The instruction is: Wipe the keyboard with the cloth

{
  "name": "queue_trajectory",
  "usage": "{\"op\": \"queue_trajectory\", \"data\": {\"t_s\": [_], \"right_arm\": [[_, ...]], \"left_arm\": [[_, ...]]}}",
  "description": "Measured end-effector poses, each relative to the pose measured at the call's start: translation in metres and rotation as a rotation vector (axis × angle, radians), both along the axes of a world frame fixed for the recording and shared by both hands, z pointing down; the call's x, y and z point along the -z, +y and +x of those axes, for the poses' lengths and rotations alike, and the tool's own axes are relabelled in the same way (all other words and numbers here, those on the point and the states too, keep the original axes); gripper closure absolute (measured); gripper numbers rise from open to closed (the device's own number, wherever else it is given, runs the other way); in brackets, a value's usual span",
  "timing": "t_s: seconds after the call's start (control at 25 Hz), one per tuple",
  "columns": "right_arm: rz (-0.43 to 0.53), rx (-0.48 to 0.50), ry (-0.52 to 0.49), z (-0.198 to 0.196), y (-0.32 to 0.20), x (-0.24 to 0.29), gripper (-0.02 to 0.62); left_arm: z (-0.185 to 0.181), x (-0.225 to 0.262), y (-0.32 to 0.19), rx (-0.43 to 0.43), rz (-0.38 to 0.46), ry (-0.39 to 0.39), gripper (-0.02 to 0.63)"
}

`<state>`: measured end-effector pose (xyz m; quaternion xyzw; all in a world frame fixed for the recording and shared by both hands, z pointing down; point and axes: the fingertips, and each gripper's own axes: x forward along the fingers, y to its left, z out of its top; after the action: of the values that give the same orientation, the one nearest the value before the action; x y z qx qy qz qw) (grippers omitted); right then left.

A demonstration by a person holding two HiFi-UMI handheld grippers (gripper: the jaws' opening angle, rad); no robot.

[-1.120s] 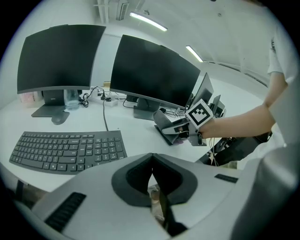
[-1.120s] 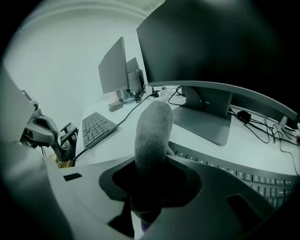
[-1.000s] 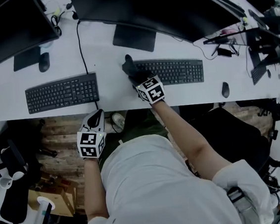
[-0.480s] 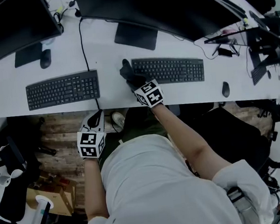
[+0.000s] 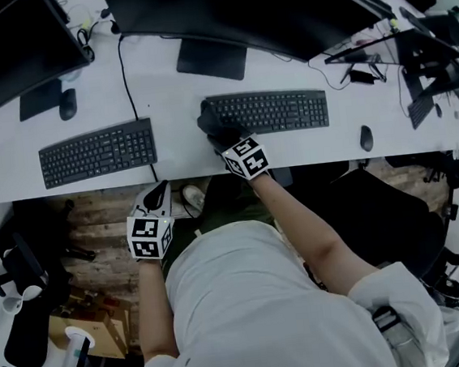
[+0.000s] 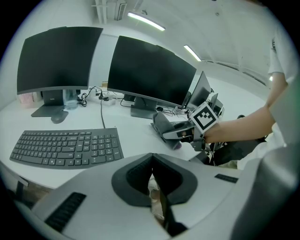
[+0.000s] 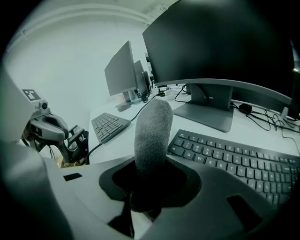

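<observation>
White surface (image 5: pixel 171 95) below: my right gripper (image 7: pixel 150 185) fingers clamp the cloth (image 7: pixel 152 136), keyboard (image 7: pixel 234 161) just right of them; left gripper (image 6: pixel 157 197) fingers closed, empty. Unheld, it may slide.

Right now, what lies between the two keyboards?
In the head view: a black cable crossing bare desk, and the cloth in the right tool, beside the right keyboard.

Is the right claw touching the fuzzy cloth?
Touching. The right gripper view shows the cloth pinched tight inside the right claw.
</observation>
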<state>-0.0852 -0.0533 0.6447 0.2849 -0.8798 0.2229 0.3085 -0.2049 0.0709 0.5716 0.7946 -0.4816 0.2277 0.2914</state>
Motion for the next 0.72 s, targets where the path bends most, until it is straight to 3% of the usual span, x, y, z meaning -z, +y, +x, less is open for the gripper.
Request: {"op": "queue_trajectory", "data": {"t_s": [0.72], "right_arm": [[0.008, -0.15, 0.021, 0.079, -0.01, -0.002, 0.469]], "left_arm": [[0.04, -0.004, -0.022, -0.109, -0.017, -0.002, 0.604]]}}
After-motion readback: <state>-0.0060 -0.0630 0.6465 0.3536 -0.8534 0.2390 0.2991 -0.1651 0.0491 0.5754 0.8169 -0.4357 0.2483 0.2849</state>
